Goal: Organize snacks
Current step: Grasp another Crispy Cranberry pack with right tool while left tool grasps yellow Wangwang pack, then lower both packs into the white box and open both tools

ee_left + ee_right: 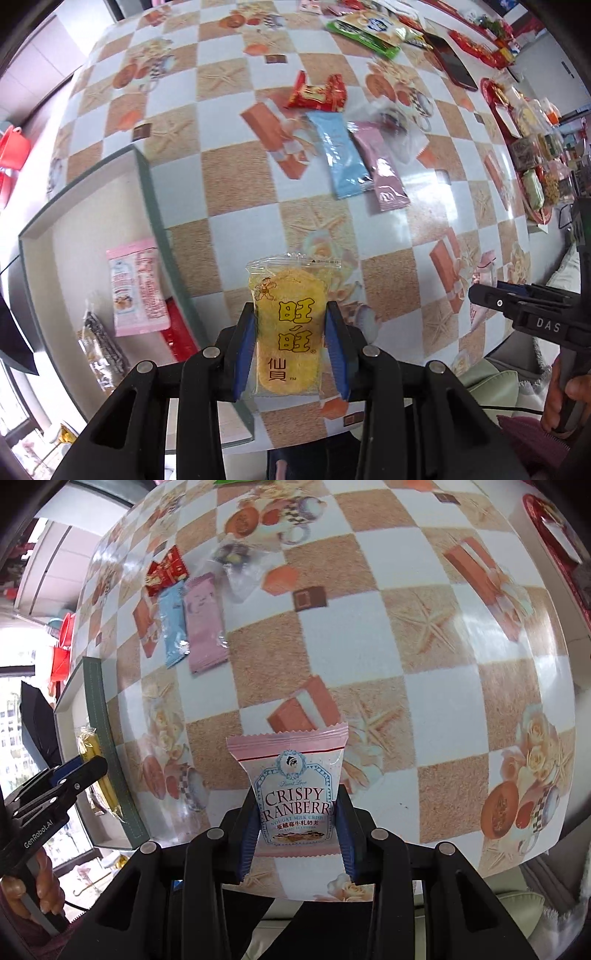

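Observation:
My left gripper (290,325) is shut on a yellow rice-cracker packet (286,325), held above the table's near edge beside the green-rimmed box (147,184). My right gripper (295,812) is shut on a pink Crispy Cranberry nougat packet (295,790) over the table's near edge. The right gripper also shows in the left wrist view (491,295). The box holds a pink packet (136,288), a red packet (181,332) and a dark patterned packet (99,347). A blue packet (340,155), a mauve packet (380,166), a red packet (317,92) and a clear packet (399,129) lie mid-table.
The checkered tablecloth (236,184) covers the table. A green bag (365,27), a phone (454,62) and red trays of snacks (524,147) stand along the far and right sides. The box sits at the table's left edge in the right wrist view (99,716).

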Demonstrator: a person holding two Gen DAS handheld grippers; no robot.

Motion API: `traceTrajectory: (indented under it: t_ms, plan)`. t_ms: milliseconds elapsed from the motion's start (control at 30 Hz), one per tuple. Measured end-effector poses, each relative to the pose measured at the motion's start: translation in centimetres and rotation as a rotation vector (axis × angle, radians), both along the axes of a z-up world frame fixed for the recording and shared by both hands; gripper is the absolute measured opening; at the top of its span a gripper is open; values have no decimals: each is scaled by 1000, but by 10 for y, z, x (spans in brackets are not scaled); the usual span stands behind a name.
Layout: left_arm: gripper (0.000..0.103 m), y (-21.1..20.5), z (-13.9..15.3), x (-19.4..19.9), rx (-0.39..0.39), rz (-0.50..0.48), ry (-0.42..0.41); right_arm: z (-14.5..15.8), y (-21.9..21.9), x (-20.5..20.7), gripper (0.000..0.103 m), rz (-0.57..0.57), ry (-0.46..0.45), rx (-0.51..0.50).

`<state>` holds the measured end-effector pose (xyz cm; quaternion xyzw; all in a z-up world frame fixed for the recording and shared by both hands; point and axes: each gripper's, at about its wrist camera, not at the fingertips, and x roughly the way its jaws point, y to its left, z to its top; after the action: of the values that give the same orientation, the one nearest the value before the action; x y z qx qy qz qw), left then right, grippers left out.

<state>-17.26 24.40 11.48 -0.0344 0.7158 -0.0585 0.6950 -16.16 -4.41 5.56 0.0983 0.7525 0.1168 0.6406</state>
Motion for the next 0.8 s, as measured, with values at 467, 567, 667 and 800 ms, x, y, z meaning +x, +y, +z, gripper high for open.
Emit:
traceTrajectory:
  t_ms: [467, 567, 667, 800]
  plan:
    - [39, 62, -12, -19, 41, 270, -98, 24, 121, 23, 39, 301, -66, -7]
    - [39, 81, -15, -31, 66, 312, -108, 26, 152, 24, 39, 367, -71, 1]
    - [39, 98, -18, -42, 110, 326, -112, 28, 189, 24, 39, 433, -74, 18]
    - [39, 111, -27, -55, 126, 343, -102, 33, 243, 23, 39, 522, -80, 48]
